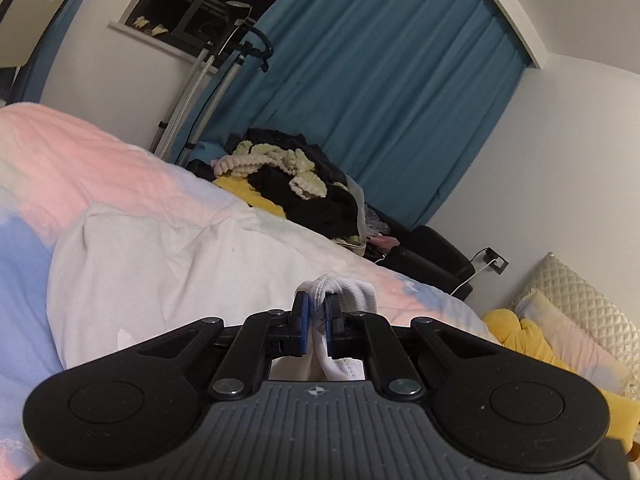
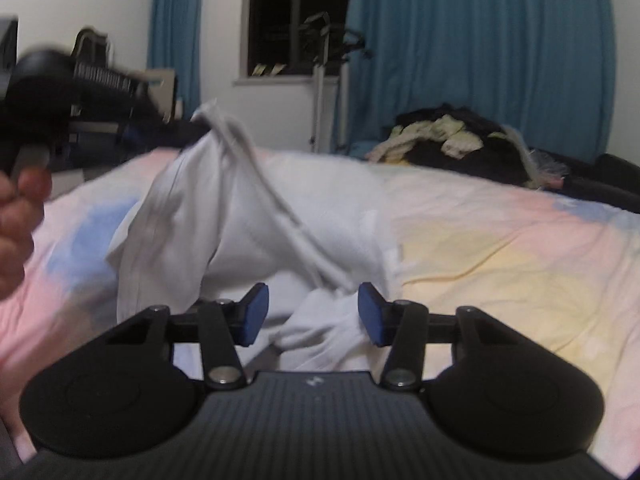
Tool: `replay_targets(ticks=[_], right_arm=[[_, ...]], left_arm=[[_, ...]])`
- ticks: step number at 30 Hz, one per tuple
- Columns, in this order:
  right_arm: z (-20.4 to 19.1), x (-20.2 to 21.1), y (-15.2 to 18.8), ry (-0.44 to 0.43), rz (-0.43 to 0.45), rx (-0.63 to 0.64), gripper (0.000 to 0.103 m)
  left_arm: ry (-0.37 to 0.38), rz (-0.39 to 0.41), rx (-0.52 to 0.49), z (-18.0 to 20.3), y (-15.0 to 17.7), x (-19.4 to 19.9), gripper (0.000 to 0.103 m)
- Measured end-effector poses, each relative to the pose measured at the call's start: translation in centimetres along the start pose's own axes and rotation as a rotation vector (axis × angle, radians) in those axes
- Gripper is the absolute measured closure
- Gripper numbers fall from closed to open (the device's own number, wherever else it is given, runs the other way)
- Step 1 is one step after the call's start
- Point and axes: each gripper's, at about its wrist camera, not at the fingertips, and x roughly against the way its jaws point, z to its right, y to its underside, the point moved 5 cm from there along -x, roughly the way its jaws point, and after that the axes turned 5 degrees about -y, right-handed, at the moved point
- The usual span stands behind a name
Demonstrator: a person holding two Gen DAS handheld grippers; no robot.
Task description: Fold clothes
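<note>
A white garment [image 1: 160, 264] lies spread on the pastel bed cover [image 1: 120, 168]. My left gripper [image 1: 316, 308] is shut on a bunched hem of it, with white cloth squeezed between the blue pads [image 1: 305, 320]. In the right wrist view that corner of the garment [image 2: 192, 216] is lifted at the upper left, where the left gripper's blurred black body [image 2: 40, 80] and a person's hand [image 2: 16, 220] show. My right gripper [image 2: 313, 304] stands open low over the garment. A fold and a cloth strip lie between its pads [image 2: 256, 312] without being pressed.
A pile of dark, yellow and pale green clothes [image 1: 296, 184] [image 2: 452, 136] sits at the bed's far side before blue curtains [image 1: 380, 80]. Pillows [image 1: 572, 320] and a yellow cushion [image 1: 520, 332] lie at the right. Metal stand poles [image 1: 192, 92] rise beside the window.
</note>
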Motion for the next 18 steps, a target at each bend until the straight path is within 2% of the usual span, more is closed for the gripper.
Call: replay_targets(ticks=[1,3,5,9,13,17,18], right_arm=[[0.0,-0.7,0.3,0.021,-0.026,0.023,0.055],[0.8,-1.3,0.6,0.056,-0.068,0.046,0.073],[2.0,-0.7,0.1,0.033,-0.072,-0.005,0.091],[3.7,2.2,-1.5,-0.005,0.022,-0.078,0.093],[7.0,4.6,-2.1,-0.051,0.094,-0.268,0.093],[11.4,4.5,-0.3,-0.013,0.038,-0.488,0.092],[12.1,4.2,0.4,-0.005,0.016,-0.529,0.088]], left_arm=[[-0.001,-0.002,-0.002,0.1,0.0,-0.1,0.093],[-0.005,0.004,-0.013,0.4,0.1,-0.2,0.093],[-0.004,0.011,-0.018,0.3,-0.1,-0.1,0.093],[0.003,0.033,-0.005,-0.8,-0.7,0.6,0.093],[0.021,0.074,0.01,-1.2,-1.5,1.8,0.093],[0.022,0.043,-0.01,-0.9,-1.1,1.5,0.094],[0.019,0.029,-0.026,-0.9,-0.9,1.3,0.094]])
